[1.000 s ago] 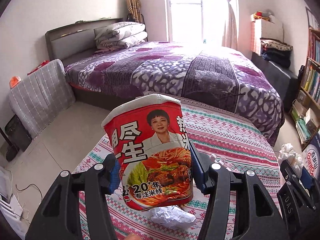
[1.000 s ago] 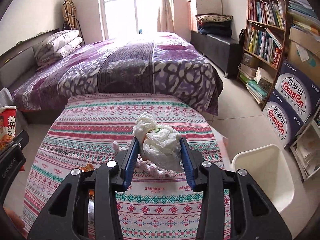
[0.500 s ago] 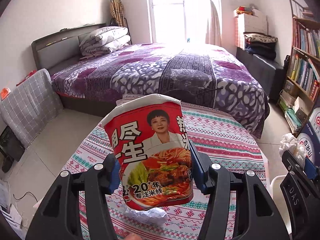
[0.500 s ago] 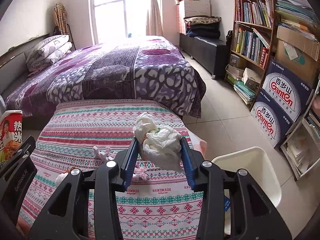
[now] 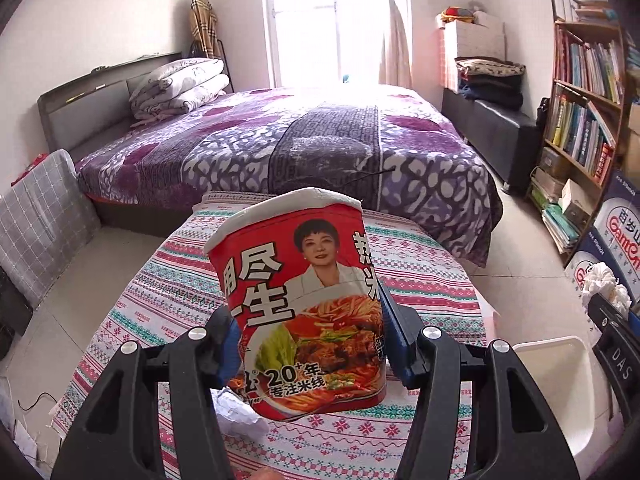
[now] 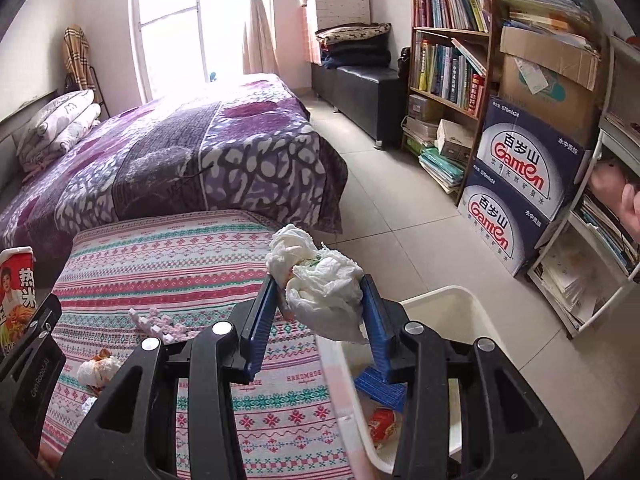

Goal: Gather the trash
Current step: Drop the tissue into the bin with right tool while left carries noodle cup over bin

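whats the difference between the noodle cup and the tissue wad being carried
The noodle cup is a rigid red printed tub; the tissue wad is soft, crumpled and plain white. The cup is much bulkier and spreads the left gripper wide, while the wad sits in the right gripper's narrower gap. Only the wad hangs near the white bin. Both are clamped and lifted off the tablecloth.
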`<state>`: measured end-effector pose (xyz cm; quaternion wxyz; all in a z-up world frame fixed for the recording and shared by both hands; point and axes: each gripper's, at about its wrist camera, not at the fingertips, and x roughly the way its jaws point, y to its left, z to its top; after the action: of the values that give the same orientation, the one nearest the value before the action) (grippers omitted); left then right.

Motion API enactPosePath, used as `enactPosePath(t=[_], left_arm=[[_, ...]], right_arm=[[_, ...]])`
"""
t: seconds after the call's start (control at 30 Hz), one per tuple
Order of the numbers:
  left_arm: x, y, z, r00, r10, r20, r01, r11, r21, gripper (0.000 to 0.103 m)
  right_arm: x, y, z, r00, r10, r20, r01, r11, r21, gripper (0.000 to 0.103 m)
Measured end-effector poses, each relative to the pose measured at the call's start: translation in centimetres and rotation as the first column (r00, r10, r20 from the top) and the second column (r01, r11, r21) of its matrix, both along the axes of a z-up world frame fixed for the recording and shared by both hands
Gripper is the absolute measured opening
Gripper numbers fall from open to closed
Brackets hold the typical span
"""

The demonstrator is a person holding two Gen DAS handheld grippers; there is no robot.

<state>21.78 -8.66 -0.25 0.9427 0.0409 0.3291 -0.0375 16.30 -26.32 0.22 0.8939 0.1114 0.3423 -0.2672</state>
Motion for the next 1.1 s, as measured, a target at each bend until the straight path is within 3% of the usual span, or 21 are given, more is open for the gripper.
enactPosePath(t=[0.23,0.27,0.3,0.37,0.5,0.83,1.0,1.1], left_arm=[[-1.0,-3.9,-0.4,0.998,-0.067,-0.012,0.067,0.998,0.0,0.057],[-1.2,-4.5,-0.4,0.997,-0.079,-0.016,0.079,0.997,-0.005,0.057],[-1.3,-5.1,-0.5,0.996,-0.092,-0.021,0.091,0.996,-0.009,0.057],[-1.7,-6.4,-0.5,0.992,-0.119,-0.027,0.119,0.993,-0.017,0.057],[-2.5,-8.9,-1.0,0.983,-0.176,-0.046,0.175,0.984,-0.026,0.057],[-3.9,-14.0,-3.1,0.948,-0.289,-0.136,0.283,0.957,-0.065,0.057],[-4.7,-16.3,-4.1,0.91,-0.368,-0.194,0.35,0.929,-0.119,0.058],[-5.3,-17.7,-4.4,0.869,-0.448,-0.21,0.419,0.892,-0.169,0.06]], right_arm=[[-1.9,-4.8,0.2,0.989,-0.143,-0.028,0.144,0.989,0.034,0.044],[-2.2,-5.2,0.1,0.986,-0.165,-0.026,0.166,0.985,0.036,0.051],[-2.6,-5.7,0.2,0.981,-0.192,-0.02,0.192,0.981,0.038,0.069],[-3.5,-6.9,0.3,0.966,-0.259,0.011,0.259,0.965,0.041,0.088],[-5.1,-8.8,-0.1,0.947,-0.321,0.029,0.32,0.947,0.044,0.095],[-8.5,-13.9,0.0,0.918,-0.395,0.026,0.392,0.916,0.082,0.095],[-9.5,-15.3,0.2,0.906,-0.422,0.036,0.415,0.902,0.116,0.095],[-10.0,-15.9,0.4,0.897,-0.439,0.053,0.43,0.894,0.129,0.095]])
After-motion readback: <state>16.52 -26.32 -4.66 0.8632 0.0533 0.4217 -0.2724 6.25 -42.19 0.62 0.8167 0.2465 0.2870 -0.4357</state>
